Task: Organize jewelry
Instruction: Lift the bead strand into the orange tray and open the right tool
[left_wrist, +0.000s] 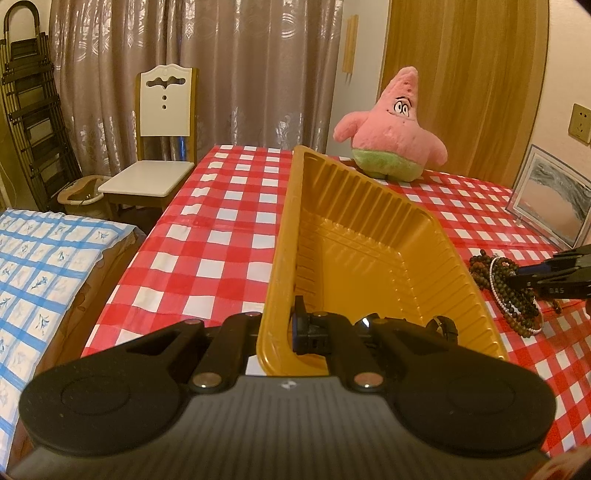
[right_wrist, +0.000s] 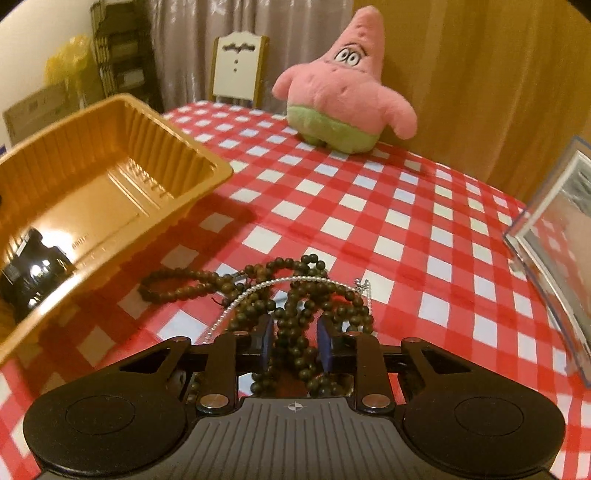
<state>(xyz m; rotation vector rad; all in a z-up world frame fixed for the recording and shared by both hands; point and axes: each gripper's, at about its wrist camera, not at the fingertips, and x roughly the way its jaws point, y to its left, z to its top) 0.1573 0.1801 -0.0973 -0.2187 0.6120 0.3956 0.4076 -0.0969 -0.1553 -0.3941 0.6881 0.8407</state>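
The left gripper (left_wrist: 291, 328) is clamping the gold tray's (left_wrist: 369, 236) near rim, steadying it, while the right gripper (right_wrist: 295, 345) is straddling the bead strands (right_wrist: 295, 291), jaws unclenched.

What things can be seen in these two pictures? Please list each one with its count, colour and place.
tray: one, golden yellow, empty, on the tablecloth, its near wall clamped by the left gripper
bead strands: a tangled heap, dark brown, on the cloth beside the tray
pearl strand: one, white, lying across the dark beads
plush toy: one, pink with green shorts, standing at the far edge of the table
picture frame: one, clear, leaning at the table's side
tablecloth: one, red and white checks
chair: one, white and wood, behind the table
curtain: grey-brown, at the back
left gripper: black, shut on the tray wall
right gripper: black, jaws around the bead strands, pads apart
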